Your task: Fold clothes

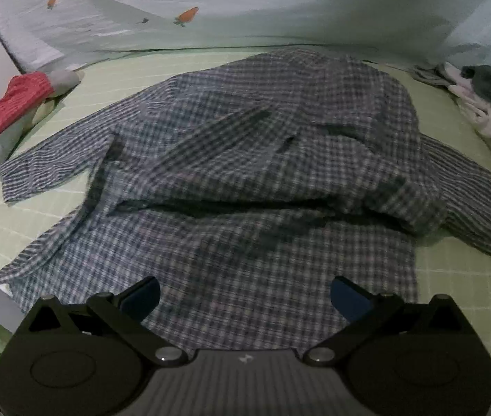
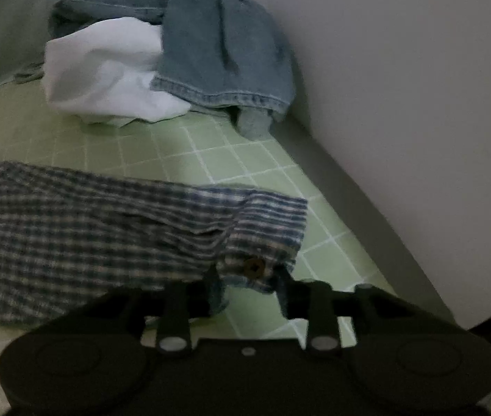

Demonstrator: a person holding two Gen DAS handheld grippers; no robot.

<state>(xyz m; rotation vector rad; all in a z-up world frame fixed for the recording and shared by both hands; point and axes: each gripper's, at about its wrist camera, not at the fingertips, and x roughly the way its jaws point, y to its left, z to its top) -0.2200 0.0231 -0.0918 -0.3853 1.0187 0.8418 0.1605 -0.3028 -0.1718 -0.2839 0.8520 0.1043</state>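
Straddling the cuff [image 2: 259, 267] of the plaid shirt [image 1: 245, 159], the right tongs [image 2: 248, 291] have one finger on each side of the cuff's edge, just by its brown button [image 2: 254, 266]. The gap between them is narrow, but motion blur keeps me from telling whether they have bitten down or only bracket the cloth.

Left tongs [image 1: 245, 298] spread wide, holding nothing, hovering over the shirt's near hem.

Shirt is the landmark. It lies across a green gridded mat [image 1: 453, 294], body bunched, with a heavy crease across its middle. One sleeve trails off to the shirt's left, the other to its right; the right one ends at the cuff. Beyond that cuff, well apart: a white garment [image 2: 106, 69] with jeans [image 2: 221, 52] draped against it, by the wall. Left of the shirt, a red and grey pile [image 1: 16, 111]. Behind it, a pale sheet with carrot prints [image 1: 186, 15].

Step in hand, as I judge it: working the right sleeve, either taking the cuff to carry it in over the body or setting it down after spreading it out. The pictures fit both.

Next move calls for a firm hold on the cuff edge, clear of the button, with the left tongs pinning or smoothing the hem so the body does not drag.
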